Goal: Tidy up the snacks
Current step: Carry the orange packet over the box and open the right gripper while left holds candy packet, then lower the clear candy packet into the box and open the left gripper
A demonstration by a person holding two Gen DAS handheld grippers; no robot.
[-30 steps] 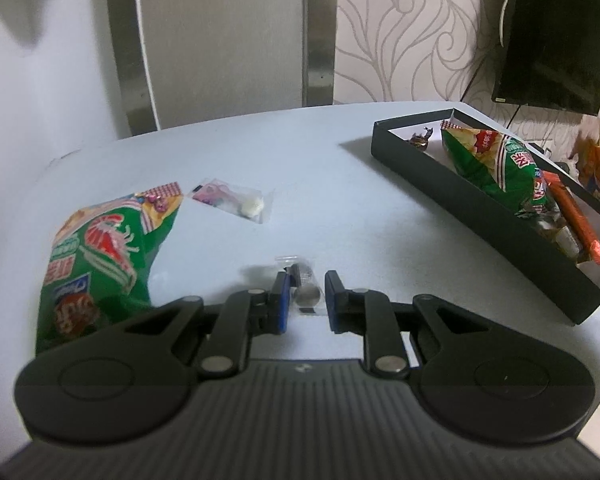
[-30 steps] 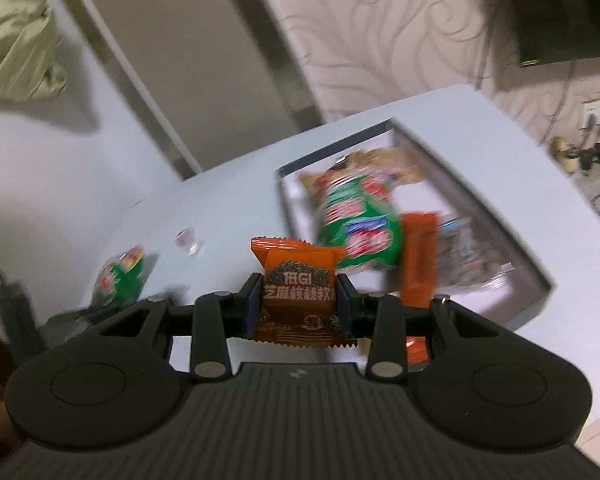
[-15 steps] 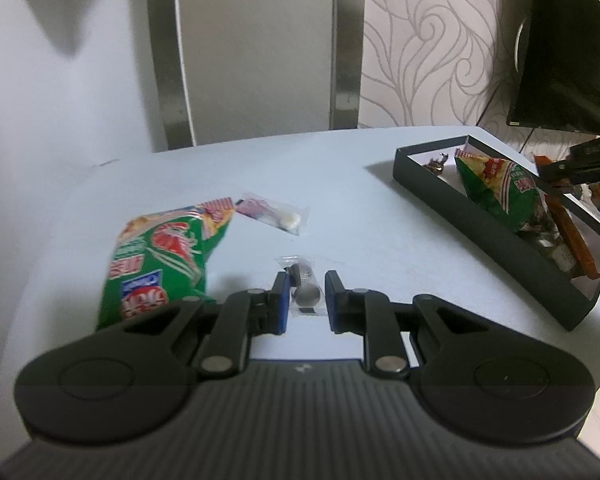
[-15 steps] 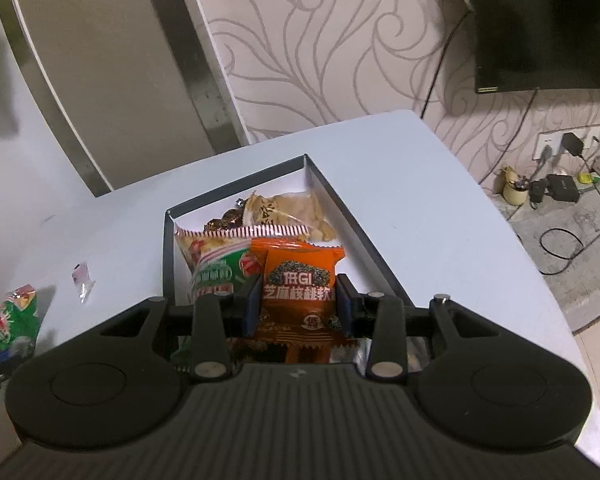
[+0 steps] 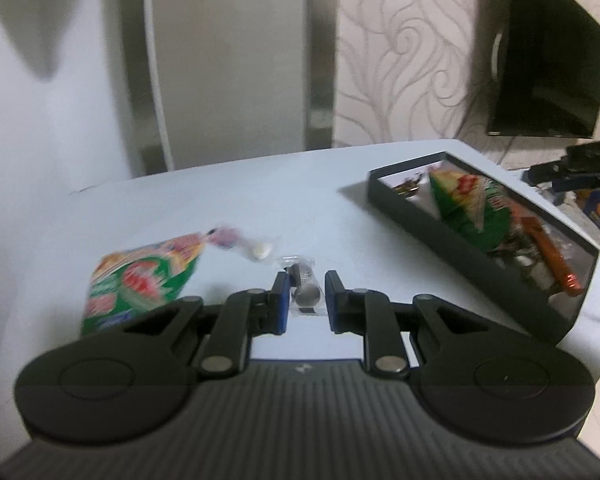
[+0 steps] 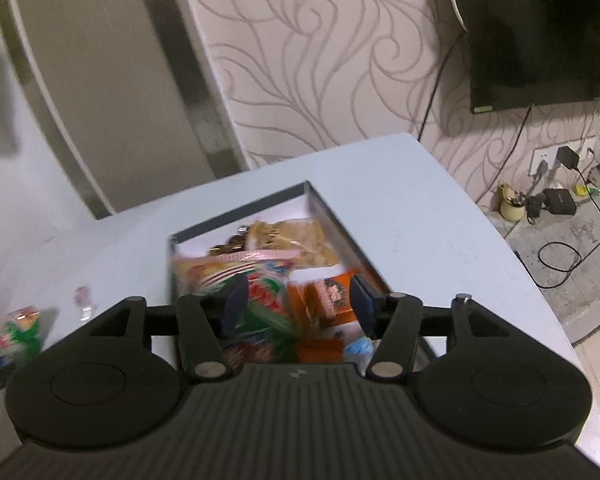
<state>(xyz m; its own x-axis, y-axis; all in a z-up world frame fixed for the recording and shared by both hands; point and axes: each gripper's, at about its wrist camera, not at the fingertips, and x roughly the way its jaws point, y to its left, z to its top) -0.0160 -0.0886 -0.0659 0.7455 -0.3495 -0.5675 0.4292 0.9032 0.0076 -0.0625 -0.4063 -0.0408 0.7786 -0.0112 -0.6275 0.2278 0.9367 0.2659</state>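
I am working two sets of tongs over a pale blue tabletop. My left tongs are pinching a small clear packet that holds a dark round sweet; the blue pads press its sides and it sits lifted between them. Beyond it on the tabletop lie a green chip bag to the left and a small clear wrapper with a white candy just past the bag's top corner. To the right, well apart from these, stands a black tray already holding another green bag, an orange bar and other snacks. My right tongs hang over that same black tray, their jaws opening, pads standing clear of everything. Below the gap, inside the tray, an orange snack packet lies blurred beside a green and red bag, with a beige packet of biscuits at the tray's far end. A dark television hangs on the swirl-patterned wall behind.
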